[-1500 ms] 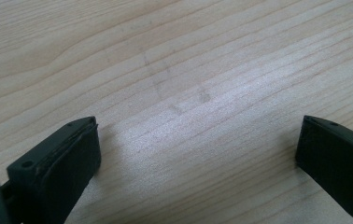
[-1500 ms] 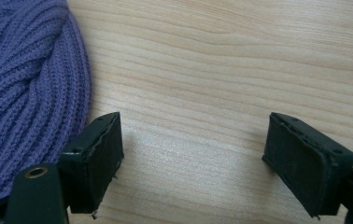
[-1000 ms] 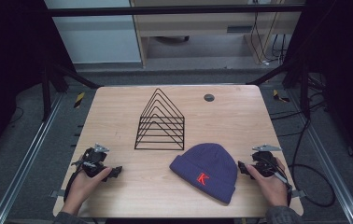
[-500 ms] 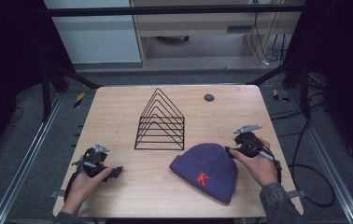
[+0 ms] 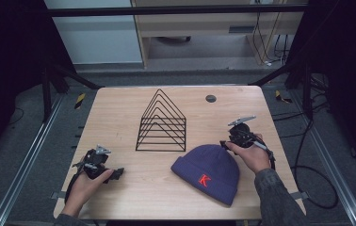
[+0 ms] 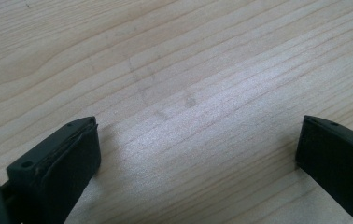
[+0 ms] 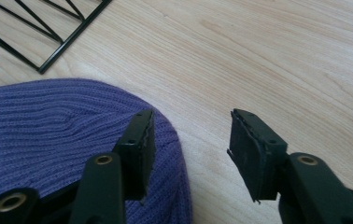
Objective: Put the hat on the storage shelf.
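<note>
right gripper [image 7: 191, 149] has moved in, jaws parted over beanie [image 7: 48, 135] edge.

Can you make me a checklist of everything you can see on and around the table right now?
Surface: wooden table, pale, a few faint marks.
Job's things: purple hat with a red K, lying flat; black wire rack standing behind it.
Clutter: small dark disc near the far edge.
Grippers: left gripper open over bare wood; right gripper open at the hat's edge, one jaw above the knit.
Cables: a cable beside the table on the right.
Surroundings: grey floor, metal frame rails, shelving behind.
</note>
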